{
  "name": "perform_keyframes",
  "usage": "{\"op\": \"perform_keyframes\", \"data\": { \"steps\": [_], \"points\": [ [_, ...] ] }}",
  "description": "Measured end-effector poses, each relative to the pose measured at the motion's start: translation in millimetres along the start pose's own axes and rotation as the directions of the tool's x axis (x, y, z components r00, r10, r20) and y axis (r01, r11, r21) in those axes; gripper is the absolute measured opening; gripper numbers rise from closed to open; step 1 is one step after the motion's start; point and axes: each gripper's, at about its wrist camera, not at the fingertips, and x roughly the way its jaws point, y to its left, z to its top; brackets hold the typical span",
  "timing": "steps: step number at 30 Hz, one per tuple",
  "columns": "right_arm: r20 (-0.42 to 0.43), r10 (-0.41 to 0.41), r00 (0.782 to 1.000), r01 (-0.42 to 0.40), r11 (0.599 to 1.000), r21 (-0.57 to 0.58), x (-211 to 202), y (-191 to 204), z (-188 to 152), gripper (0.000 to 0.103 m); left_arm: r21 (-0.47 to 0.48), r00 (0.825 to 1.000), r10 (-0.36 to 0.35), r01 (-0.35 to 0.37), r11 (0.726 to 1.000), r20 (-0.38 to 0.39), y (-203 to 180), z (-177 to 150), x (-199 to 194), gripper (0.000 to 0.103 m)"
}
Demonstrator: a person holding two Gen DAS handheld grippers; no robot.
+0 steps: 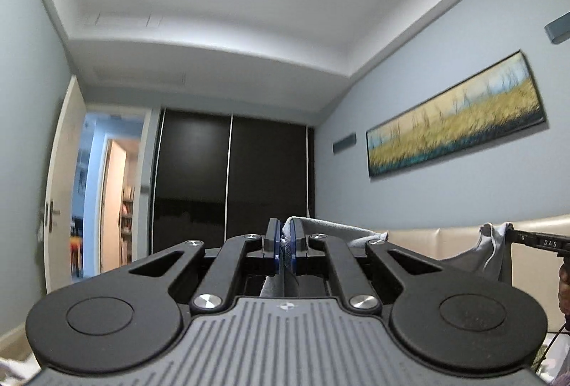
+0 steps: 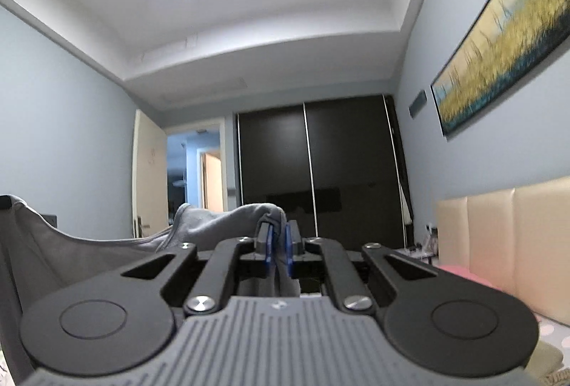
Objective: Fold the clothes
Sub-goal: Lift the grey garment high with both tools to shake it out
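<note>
Both grippers are raised and hold a grey garment between them in the air. My left gripper (image 1: 284,245) is shut on the grey garment (image 1: 331,231), whose edge bunches over the blue pads and runs off to the right. At the right edge of the left wrist view the right gripper's tip (image 1: 516,238) pinches another corner of the cloth (image 1: 493,243). In the right wrist view my right gripper (image 2: 279,248) is shut on the same garment (image 2: 221,220), which drapes left in a sagging span towards the far left edge (image 2: 32,232).
A dark sliding wardrobe (image 1: 231,179) stands ahead, with an open door (image 1: 60,179) to its left. A long landscape painting (image 1: 456,122) hangs on the right wall above a beige padded headboard (image 2: 506,236). A pink item (image 2: 463,273) lies on the bed by the headboard.
</note>
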Motion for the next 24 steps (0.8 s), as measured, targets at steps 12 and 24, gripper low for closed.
{"op": "perform_keyframes", "data": {
  "steps": [12,24],
  "points": [
    [0.149,0.015,0.989,-0.010,0.999,-0.031,-11.8,18.5,27.0,0.008,0.037,0.998,0.013,-0.015,0.999,0.054,-1.9,23.9,6.1,0.004],
    [-0.326,-0.020,0.945,0.020,1.000,-0.005,145.3,-1.5,-124.5,0.008,0.000,0.891,0.140,-0.155,0.988,-0.433,85.6,-150.9,178.5,0.004]
  ]
}}
